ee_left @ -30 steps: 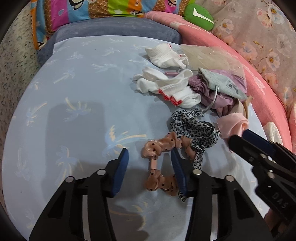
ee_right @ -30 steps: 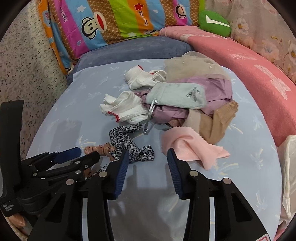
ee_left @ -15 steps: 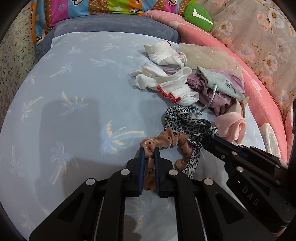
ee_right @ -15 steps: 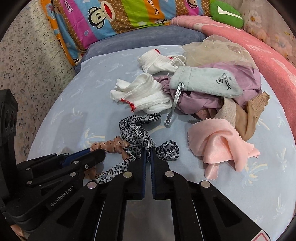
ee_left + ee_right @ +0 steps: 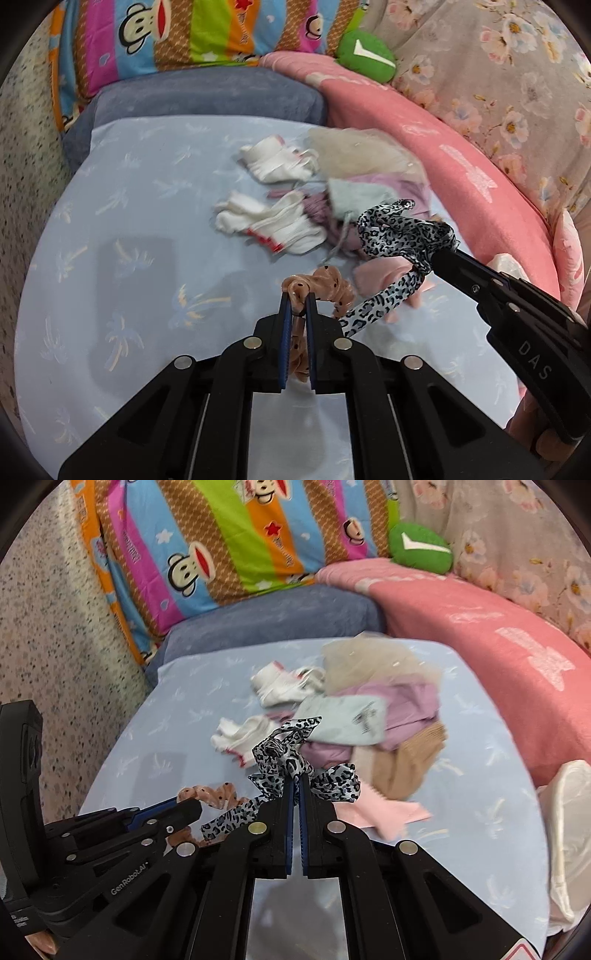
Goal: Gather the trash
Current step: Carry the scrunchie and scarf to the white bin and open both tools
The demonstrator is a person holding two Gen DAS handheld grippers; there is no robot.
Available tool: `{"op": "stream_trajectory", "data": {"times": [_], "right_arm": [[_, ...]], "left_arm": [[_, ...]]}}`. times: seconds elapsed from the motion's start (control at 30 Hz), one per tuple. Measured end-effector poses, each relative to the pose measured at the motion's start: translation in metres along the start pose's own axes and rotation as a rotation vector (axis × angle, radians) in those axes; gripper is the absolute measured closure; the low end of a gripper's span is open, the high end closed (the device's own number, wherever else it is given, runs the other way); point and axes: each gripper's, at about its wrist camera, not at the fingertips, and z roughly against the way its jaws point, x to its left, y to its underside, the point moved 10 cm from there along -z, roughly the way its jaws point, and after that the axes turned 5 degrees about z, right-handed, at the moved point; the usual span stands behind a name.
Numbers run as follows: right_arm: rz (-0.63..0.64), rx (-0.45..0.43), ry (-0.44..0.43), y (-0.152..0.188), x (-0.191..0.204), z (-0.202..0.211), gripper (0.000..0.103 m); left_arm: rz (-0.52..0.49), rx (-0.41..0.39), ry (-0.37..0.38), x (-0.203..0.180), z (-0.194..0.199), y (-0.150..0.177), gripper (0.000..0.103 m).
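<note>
My left gripper (image 5: 297,300) is shut on a tan dotted scrunchie (image 5: 325,285) and holds it above the light blue bed sheet (image 5: 147,280). The scrunchie also shows in the right wrist view (image 5: 212,795). My right gripper (image 5: 296,782) is shut on a leopard-print ribbon (image 5: 291,766), lifted off the sheet; the ribbon also shows in the left wrist view (image 5: 397,230), with one tail hanging toward the scrunchie. The right gripper (image 5: 434,258) sits just right of the left one.
A pile lies on the sheet behind: white socks (image 5: 243,734), a grey pouch (image 5: 347,723), purple cloth (image 5: 406,705), beige tulle (image 5: 373,657), tan stockings (image 5: 410,760), a pink cloth (image 5: 384,812). A pink blanket (image 5: 480,627), a cartoon pillow (image 5: 229,535) and a speckled wall (image 5: 55,627) border the bed.
Both grippers closed on their items about half a second ago. Since then they have lifted the scrunchie and the ribbon off the sheet, and the views have tilted up toward the pillows.
</note>
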Motion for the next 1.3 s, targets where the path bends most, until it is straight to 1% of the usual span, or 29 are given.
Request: {"op": "stream_trajectory", "data": {"times": [0.2,0.37,0.47,0.7,0.9,1.0,1.17,1.3], "right_arm": [[-0.054,-0.075,0.071,-0.008,-0.047,0.041,0.100],[-0.130,-0.118,0.145,-0.004,-0.101,0.073,0.100],[-0.184,-0.137,0.186,0.004,-0.137,0.092,0.100],[-0.299,-0.151,0.280,0.031,-0.218,0.127,0.100],[-0.383,-0.153,0.346,0.065,-0.276,0.148,0.100],[-0.430,-0.151,0.380,0.083,-0.306,0.157,0.100],[-0.490,-0.144,0.424,0.106,-0.345,0.166,0.100],[-0.520,-0.137,0.439,0.121,-0.363,0.169,0.100]], "left_arm": [[-0.064,-0.040,0.044,-0.052,0.013,-0.015,0.096],[-0.141,-0.067,0.070,-0.105,0.015,-0.019,0.095],[-0.181,-0.068,0.092,-0.134,0.013,-0.018,0.095],[-0.272,-0.072,0.157,-0.208,0.006,-0.010,0.095],[-0.353,-0.063,0.215,-0.273,-0.002,0.003,0.095],[-0.390,-0.059,0.235,-0.297,-0.006,0.009,0.095],[-0.440,-0.027,0.271,-0.335,-0.019,0.022,0.095],[-0.474,0.004,0.286,-0.358,-0.032,0.034,0.095]]}}
